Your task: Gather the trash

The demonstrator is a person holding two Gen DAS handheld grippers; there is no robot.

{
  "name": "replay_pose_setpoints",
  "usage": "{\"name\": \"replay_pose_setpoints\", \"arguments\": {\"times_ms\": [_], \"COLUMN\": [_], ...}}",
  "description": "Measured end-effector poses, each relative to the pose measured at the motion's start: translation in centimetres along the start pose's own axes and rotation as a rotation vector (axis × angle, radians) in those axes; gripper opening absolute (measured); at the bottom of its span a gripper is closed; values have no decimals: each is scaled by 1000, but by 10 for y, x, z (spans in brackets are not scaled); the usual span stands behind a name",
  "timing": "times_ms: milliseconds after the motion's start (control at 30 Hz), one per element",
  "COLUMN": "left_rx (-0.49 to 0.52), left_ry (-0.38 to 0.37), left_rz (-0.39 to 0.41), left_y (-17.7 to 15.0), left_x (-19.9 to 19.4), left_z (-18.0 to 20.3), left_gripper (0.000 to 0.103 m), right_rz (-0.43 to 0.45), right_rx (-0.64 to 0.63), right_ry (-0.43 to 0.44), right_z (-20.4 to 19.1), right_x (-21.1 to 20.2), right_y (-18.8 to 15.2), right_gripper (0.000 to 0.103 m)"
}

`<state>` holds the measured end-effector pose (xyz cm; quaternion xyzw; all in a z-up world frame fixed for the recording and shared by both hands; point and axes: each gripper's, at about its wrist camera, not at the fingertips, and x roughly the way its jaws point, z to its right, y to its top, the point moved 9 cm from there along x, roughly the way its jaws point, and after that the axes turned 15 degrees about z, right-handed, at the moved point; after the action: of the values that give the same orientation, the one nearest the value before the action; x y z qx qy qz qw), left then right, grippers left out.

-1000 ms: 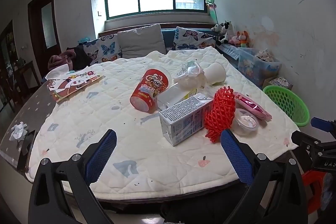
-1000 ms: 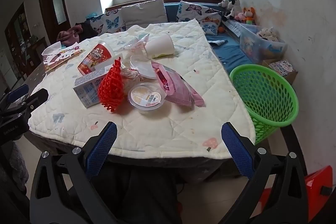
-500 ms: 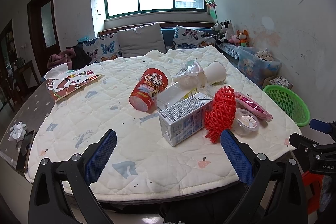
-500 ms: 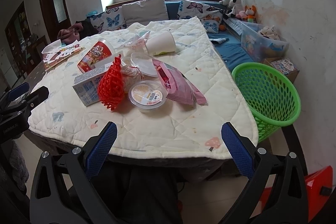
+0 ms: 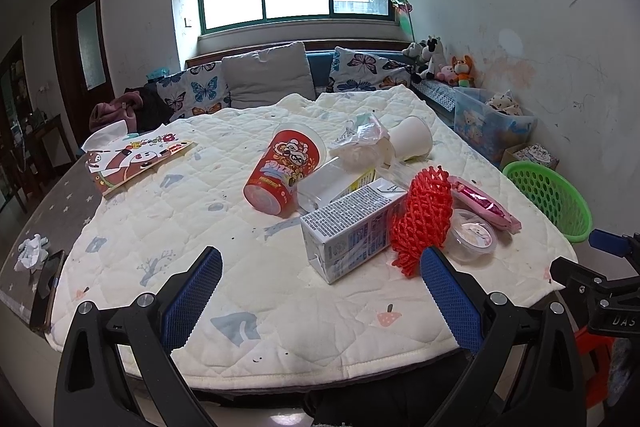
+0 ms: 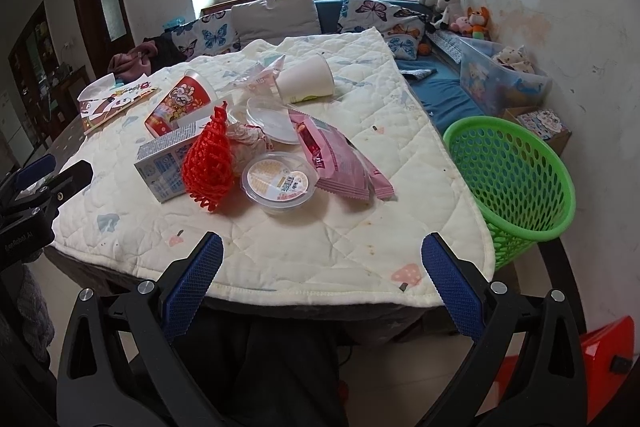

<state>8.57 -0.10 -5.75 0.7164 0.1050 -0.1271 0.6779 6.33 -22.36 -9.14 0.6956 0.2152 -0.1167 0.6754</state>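
Observation:
Trash lies in a pile on the quilted table (image 5: 168, 227): a red noodle cup (image 5: 282, 169) on its side, a milk carton (image 5: 352, 227), a red foam net (image 5: 422, 219), a clear lidded cup (image 6: 280, 183), a pink wrapper (image 6: 340, 157), a white paper cup (image 6: 306, 79) and crumpled plastic (image 5: 362, 143). A green mesh basket (image 6: 516, 183) stands right of the table. My left gripper (image 5: 320, 287) is open and empty, just short of the carton. My right gripper (image 6: 320, 275) is open and empty at the table's front edge, below the lidded cup.
A flat printed box (image 5: 136, 157) lies at the table's far left. A crumpled tissue (image 5: 32, 251) and a phone (image 5: 50, 283) lie on the bare left edge. A sofa with cushions (image 5: 266, 79) and a clear toy bin (image 6: 500, 79) stand behind. A red stool (image 6: 580, 367) stands at lower right.
Both grippers have moved a little forward toward the pile of trash. Both stay open and empty. Nothing on the table has moved.

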Motion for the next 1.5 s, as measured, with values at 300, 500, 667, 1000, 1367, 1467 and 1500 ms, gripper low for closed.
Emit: {"name": "replay_pose_setpoints", "arguments": {"times_ms": [300,500,667,1000,1367,1467,1500], "left_rx": [7,15,31,64,123,130,134], "left_ry": [-10,-24,-51,-128,-261,-290,-302], "left_rz": [-12,-26,-40,-68,-100,-117,-126], "left_y": [2,6,7,5,-1,-3,-5], "left_x": [8,19,27,41,57,64,67], "left_z": [4,11,20,46,78,86,89], "left_gripper": [96,96,96,96,95,91,85], "right_rz": [-9,-17,-22,-24,-41,-51,-52], "right_rx": [-3,1,7,13,32,39,37], "right_ry": [3,7,15,33,103,120,124], "right_z": [1,3,7,17,23,26,27], "right_x": [7,15,21,33,48,55,57], "right_y": [4,6,8,16,23,24,25], "right_gripper": [99,99,99,99,99,99,99]}}
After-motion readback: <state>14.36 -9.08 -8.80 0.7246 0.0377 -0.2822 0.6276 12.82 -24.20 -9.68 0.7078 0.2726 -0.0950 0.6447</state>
